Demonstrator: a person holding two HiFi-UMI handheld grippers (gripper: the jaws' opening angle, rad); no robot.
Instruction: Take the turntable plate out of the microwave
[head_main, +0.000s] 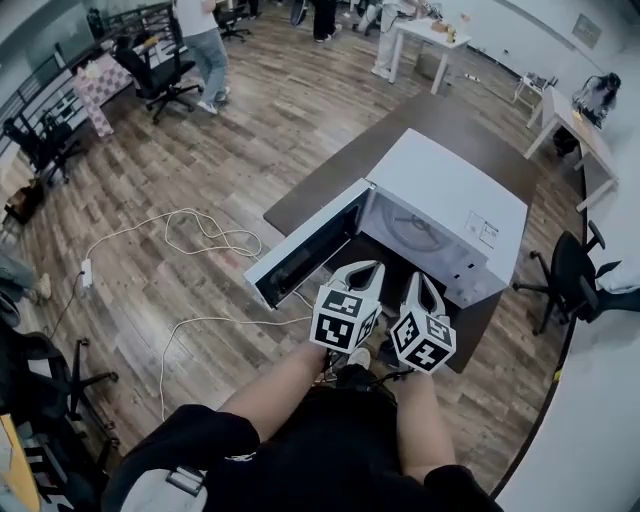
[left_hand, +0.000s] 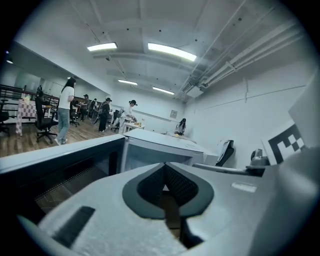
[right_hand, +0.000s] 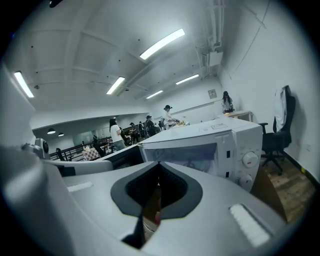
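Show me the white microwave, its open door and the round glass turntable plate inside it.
white microwave (head_main: 455, 190): head view, on its flat top panel.
open door (head_main: 300, 252): head view, on the dark inner window.
round glass turntable plate (head_main: 418, 232): head view, on the plate's surface inside the cavity.

Inside the microwave (head_main: 455, 185), the turntable plate (head_main: 418, 232) is faint, perhaps glass; its near edge hidden.

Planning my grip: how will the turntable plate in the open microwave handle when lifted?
The plate looks clear, like glass: probably stiff, slippery and breakable. It lies flat in the microwave, so its rim may be hard to catch.
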